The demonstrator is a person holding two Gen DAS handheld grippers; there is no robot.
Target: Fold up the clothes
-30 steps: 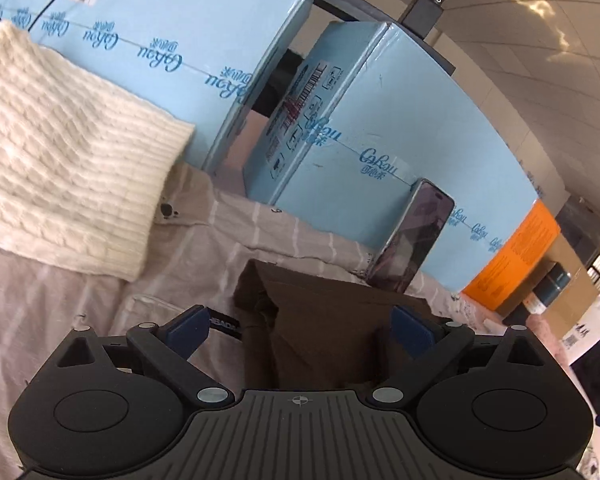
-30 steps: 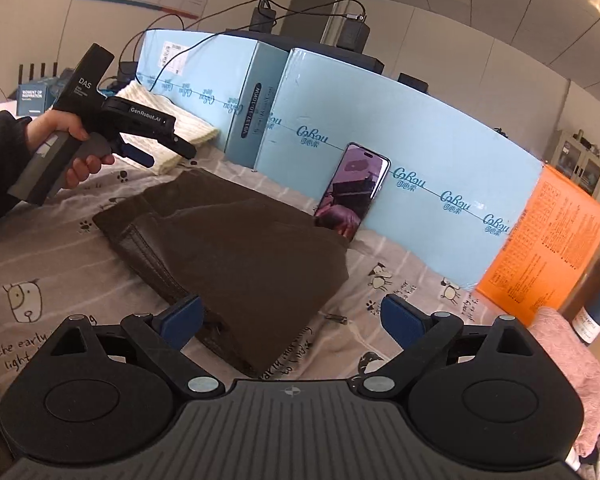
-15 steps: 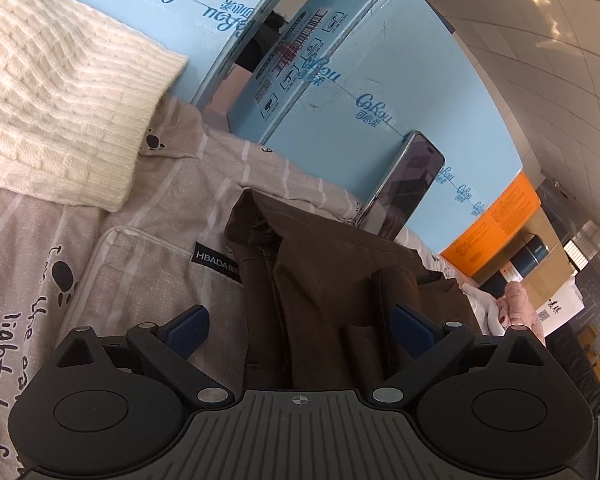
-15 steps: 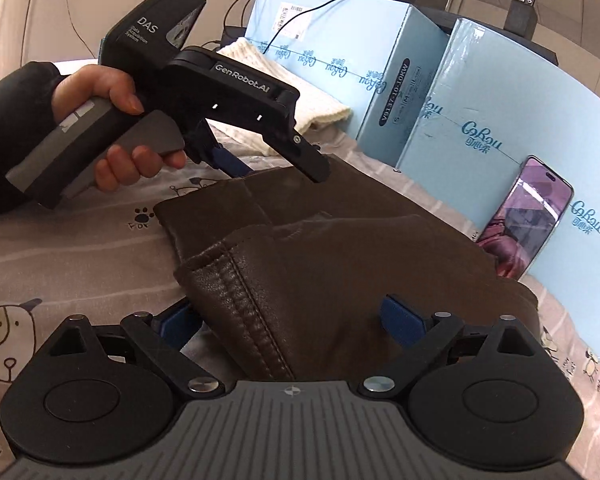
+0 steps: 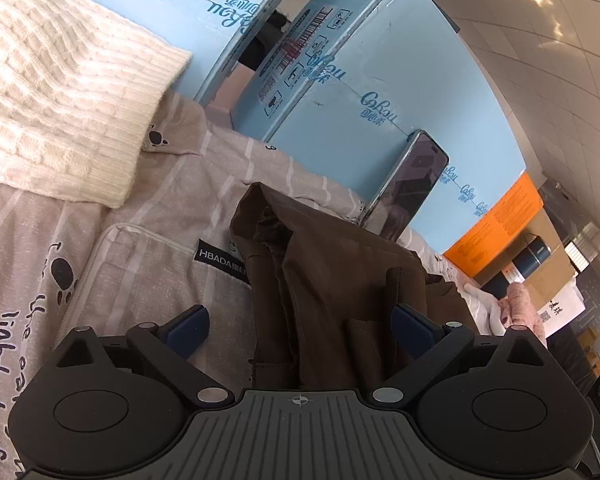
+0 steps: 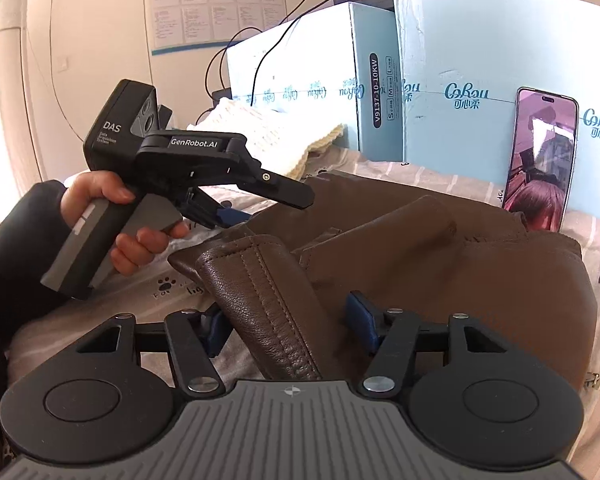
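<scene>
Left gripper (image 5: 300, 322): fingers spread, brown garment (image 5: 332, 280) lying between them.
Right gripper (image 6: 288, 320): fingers parted around garment's stitched leather edge, not clenched.
Garment: lain on bedsheet (image 5: 148, 208).

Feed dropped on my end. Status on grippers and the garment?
Left gripper open over brown garment. Right gripper open astride its leather edge. Phone leans on the blue box just behind.
</scene>
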